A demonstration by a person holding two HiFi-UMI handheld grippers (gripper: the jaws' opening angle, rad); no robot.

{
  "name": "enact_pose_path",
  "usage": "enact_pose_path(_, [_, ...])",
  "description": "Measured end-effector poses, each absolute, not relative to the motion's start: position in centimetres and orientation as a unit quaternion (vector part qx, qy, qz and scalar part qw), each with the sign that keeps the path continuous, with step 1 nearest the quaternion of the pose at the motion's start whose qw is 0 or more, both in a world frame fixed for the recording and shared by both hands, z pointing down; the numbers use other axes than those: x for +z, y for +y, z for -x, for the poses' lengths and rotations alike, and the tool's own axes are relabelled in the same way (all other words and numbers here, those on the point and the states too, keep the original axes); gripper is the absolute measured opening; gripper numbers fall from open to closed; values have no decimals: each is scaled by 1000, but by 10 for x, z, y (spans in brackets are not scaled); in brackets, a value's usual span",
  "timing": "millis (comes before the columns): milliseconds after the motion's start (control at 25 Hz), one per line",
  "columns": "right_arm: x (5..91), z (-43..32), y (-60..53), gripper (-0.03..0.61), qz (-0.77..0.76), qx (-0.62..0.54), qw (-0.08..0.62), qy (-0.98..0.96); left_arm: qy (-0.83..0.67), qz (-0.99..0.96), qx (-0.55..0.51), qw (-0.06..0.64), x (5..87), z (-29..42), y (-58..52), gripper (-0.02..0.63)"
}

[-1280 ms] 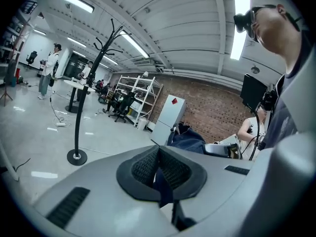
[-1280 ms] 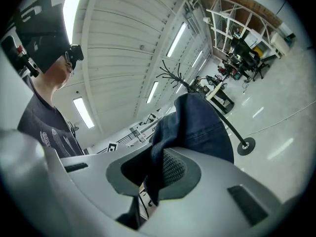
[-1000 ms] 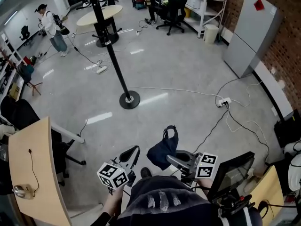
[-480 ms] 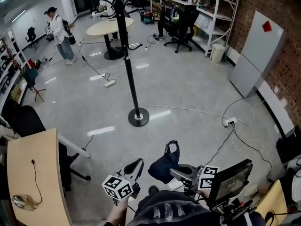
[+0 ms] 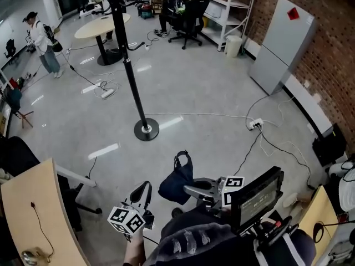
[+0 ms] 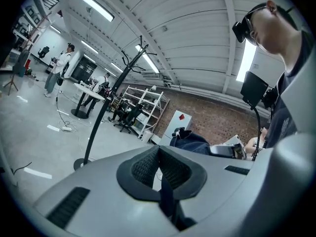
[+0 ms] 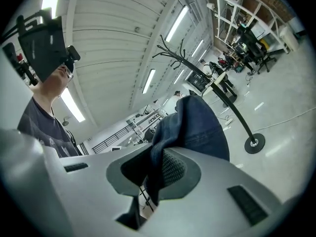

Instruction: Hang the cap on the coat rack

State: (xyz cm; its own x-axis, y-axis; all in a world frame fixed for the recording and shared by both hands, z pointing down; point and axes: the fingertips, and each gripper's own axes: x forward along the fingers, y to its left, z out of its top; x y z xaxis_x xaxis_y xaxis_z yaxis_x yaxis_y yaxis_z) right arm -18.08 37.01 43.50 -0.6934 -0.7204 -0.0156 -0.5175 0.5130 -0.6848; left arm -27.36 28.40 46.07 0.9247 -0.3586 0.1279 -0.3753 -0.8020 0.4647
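Currently, the right hand-held gripper [image 7: 153,176] pinches the dark blue cap [image 5: 176,182]. The left hand-held gripper [image 6: 159,176] appears pressed together and empty. The coat rack [image 5: 129,73] stands well ahead of both. Grasp done; approach and hanging remain.

Below me, a glossy grey floor [image 5: 194,87]. The coat rack [image 5: 128,65] stands on it by a round base. A white cable [image 5: 199,114] trails to a power strip [image 5: 254,124] on my right.
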Motion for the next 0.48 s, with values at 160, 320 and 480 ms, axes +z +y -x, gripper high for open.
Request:
enact_pose_path(160, [429,171,360,32,364,-326,147,860,-188,-952,5,242,457,261,273,8])
enact_pose_path(320, [423,140,352,32,361,-330,154,859,-191,-950,4,246,450,228,264,8])
enact_pose_path(480, [434,113,329,32,354,-340,158,857,-196,-947,11,253,455,197,248,8])
